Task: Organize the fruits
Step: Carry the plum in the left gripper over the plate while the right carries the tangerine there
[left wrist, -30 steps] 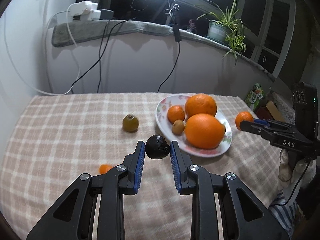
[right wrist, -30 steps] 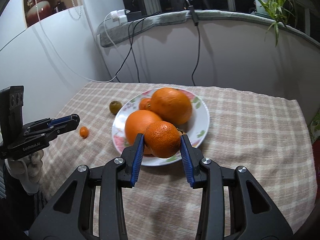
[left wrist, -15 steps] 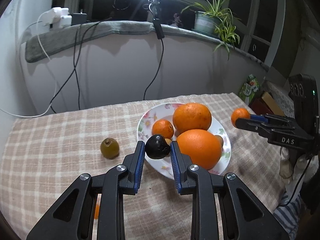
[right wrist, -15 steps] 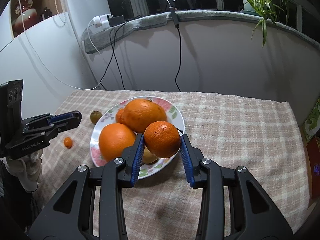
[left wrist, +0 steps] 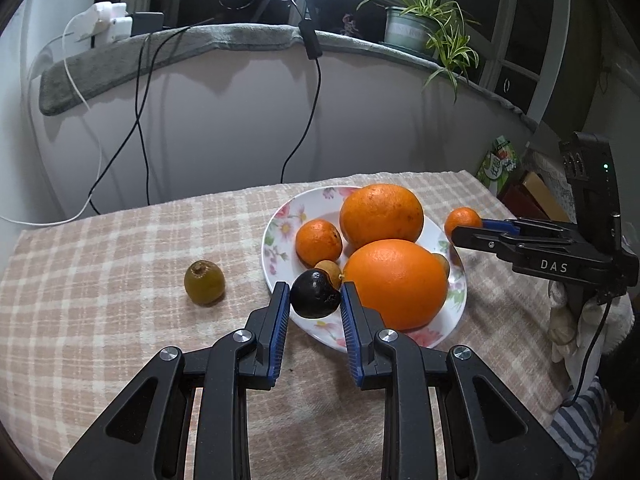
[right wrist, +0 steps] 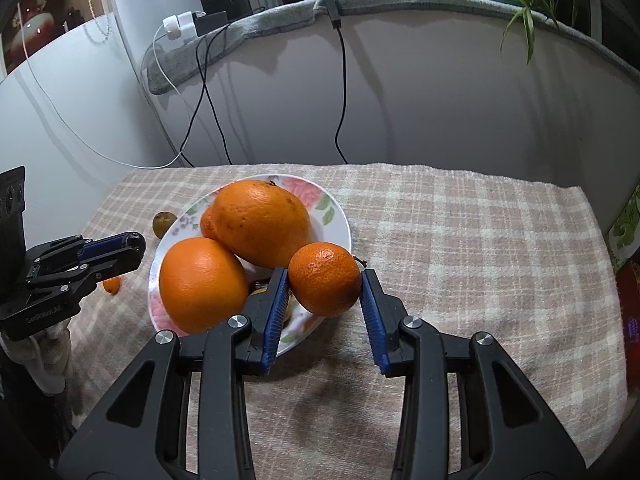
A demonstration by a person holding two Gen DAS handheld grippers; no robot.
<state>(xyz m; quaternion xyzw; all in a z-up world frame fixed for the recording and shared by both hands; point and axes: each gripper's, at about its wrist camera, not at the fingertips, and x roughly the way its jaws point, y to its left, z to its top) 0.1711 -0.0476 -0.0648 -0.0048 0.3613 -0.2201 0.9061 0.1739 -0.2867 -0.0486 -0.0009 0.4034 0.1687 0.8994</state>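
The left gripper (left wrist: pixel 315 300) has its blue-padded fingers (left wrist: pixel 280 320) clamped on a small dark, almost black round fruit (left wrist: pixel 315 294), held over the near rim of the white floral china plate (left wrist: pixel 280 236). The right gripper (right wrist: pixel 325 292) pinches a small orange mandarin (right wrist: pixel 325 278) at the plate's right edge. Both deliveries seem under way; next, each needs lowering into a gap beside the two large oranges (left wrist: pixel 396 282) before letting go. Farther left, an olive-green round fruit (left wrist: pixel 204 282) waits on the checked table (left wrist: pixel 100 300).
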